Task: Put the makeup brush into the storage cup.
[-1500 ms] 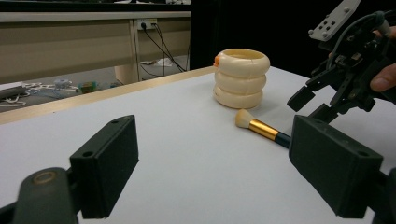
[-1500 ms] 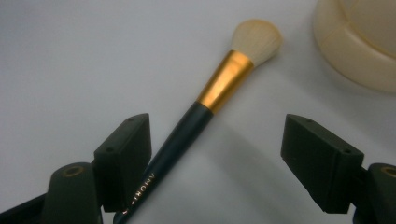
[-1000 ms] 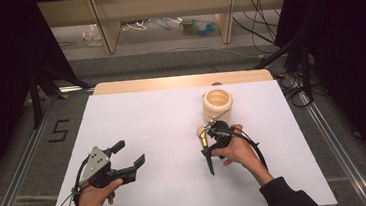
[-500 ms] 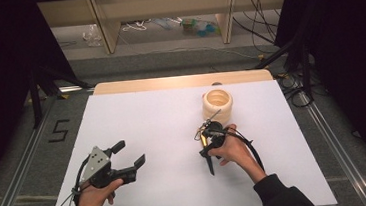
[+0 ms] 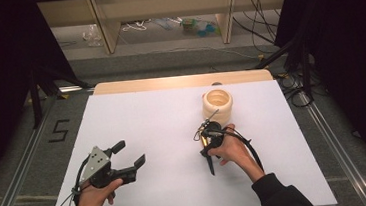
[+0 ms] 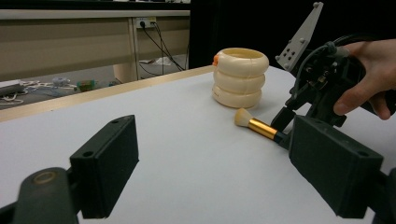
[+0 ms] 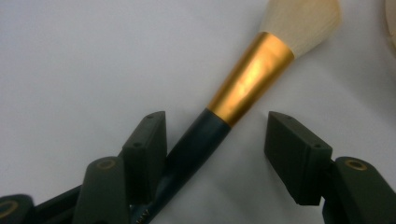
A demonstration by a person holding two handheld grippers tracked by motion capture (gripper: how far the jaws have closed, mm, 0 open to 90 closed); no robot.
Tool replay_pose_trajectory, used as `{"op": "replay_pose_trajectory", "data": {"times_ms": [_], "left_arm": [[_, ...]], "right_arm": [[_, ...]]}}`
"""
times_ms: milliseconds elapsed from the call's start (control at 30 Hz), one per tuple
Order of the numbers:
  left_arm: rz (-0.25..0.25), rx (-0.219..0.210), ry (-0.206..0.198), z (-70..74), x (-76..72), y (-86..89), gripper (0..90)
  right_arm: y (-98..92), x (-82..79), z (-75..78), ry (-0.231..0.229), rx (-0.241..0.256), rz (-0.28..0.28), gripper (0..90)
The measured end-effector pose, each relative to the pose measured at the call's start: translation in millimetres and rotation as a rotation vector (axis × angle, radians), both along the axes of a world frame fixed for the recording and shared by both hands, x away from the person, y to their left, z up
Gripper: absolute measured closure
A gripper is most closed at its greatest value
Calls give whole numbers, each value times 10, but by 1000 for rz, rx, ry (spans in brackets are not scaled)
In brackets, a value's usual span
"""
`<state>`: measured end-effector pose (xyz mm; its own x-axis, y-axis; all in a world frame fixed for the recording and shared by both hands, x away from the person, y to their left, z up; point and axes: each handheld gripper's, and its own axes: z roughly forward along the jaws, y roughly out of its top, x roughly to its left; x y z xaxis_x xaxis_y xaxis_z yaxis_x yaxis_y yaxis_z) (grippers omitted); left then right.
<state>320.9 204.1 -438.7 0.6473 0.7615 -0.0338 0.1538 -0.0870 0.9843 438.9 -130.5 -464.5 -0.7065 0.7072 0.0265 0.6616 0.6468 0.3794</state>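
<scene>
A makeup brush (image 7: 250, 81) with pale bristles, a gold ferrule and a dark handle lies flat on the white table (image 5: 147, 121). My right gripper (image 7: 217, 135) is open and straddles the handle, which rests against the left pad (image 7: 147, 140); the other pad stands clear of it. The high view has the right gripper (image 5: 209, 140) over the brush (image 5: 204, 142), just in front of a cream ribbed holder (image 5: 217, 105). At the table's near left, my left gripper (image 5: 125, 155) stays open with nothing between its pads. The left gripper view has the brush (image 6: 257, 126), the holder (image 6: 240, 77) and the right gripper (image 6: 322, 88).
A wooden strip (image 5: 179, 81) edges the far side of the table. Beyond it the floor holds wooden legs, cables and litter (image 5: 194, 25). Dark curtains stand on both sides. A metal rail (image 5: 21, 167) runs along the left of the table.
The right hand and its gripper have shifted slightly to the left over the brush. The left gripper has stayed where it was.
</scene>
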Motion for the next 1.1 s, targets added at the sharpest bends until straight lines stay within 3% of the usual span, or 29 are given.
{"op": "replay_pose_trajectory", "data": {"times_ms": [333, 667, 1100], "left_arm": [[5, -2, 9, -3, -1, 0, 159], [5, -3, 8, 0, -9, 4, 159], [5, 2, 4, 2, -11, 10, 159]], "right_arm": [[-9, 27, 24, 4, -37, 16, 546], [-74, 97, 34, 22, -27, 26, 675], [-64, 135, 40, 36, -46, 32, 707]]}}
